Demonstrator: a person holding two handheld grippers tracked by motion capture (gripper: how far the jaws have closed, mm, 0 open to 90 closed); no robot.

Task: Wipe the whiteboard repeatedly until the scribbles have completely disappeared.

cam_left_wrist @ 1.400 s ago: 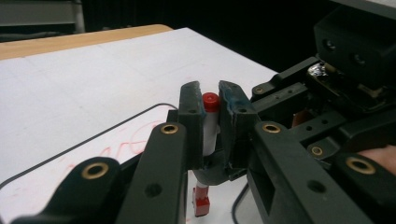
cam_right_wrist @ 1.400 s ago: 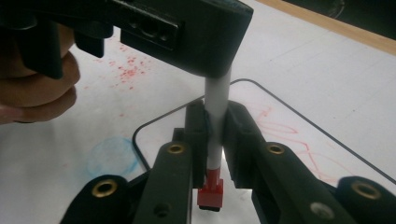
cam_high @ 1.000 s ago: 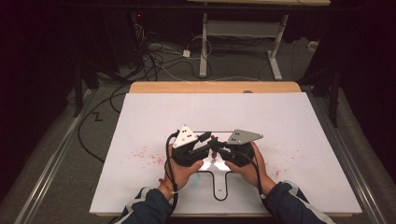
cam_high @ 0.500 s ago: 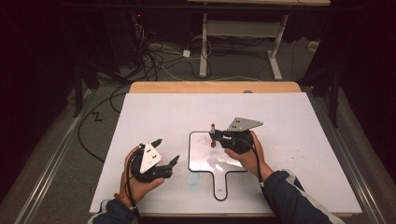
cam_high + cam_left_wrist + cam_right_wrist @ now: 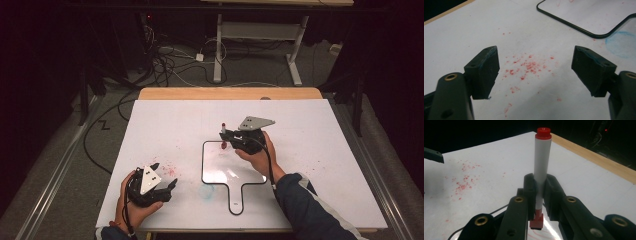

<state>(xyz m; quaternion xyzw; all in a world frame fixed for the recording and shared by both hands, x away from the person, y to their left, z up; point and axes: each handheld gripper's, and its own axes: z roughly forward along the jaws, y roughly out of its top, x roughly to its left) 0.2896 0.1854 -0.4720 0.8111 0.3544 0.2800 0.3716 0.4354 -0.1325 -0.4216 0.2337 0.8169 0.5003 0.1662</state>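
My right gripper (image 5: 229, 141) is shut on a white marker (image 5: 224, 131) with red ends, held upright over the top edge of a small black-rimmed whiteboard (image 5: 202, 167). In the right gripper view the marker (image 5: 542, 162) stands between the pads (image 5: 530, 187), with its red lower end (image 5: 536, 221) just above the board. My left gripper (image 5: 167, 176) hovers low near the table's front left. Its jaws have just been opening. In the left gripper view it (image 5: 537, 67) stands wide open over red specks (image 5: 529, 66), with nothing between the pads (image 5: 485, 71).
The white table sheet (image 5: 165, 125) ends in a wooden strip (image 5: 230, 93) at the back. A blue smudge (image 5: 621, 43) lies beside the whiteboard's rim (image 5: 574, 26). The board's handle (image 5: 235, 200) points toward the front edge. Cables and table legs are on the floor beyond.
A second ago both grippers met over the whiteboard. The left hand has since drawn away to the front left and its jaws have opened. The right gripper has shifted slightly back with the marker.
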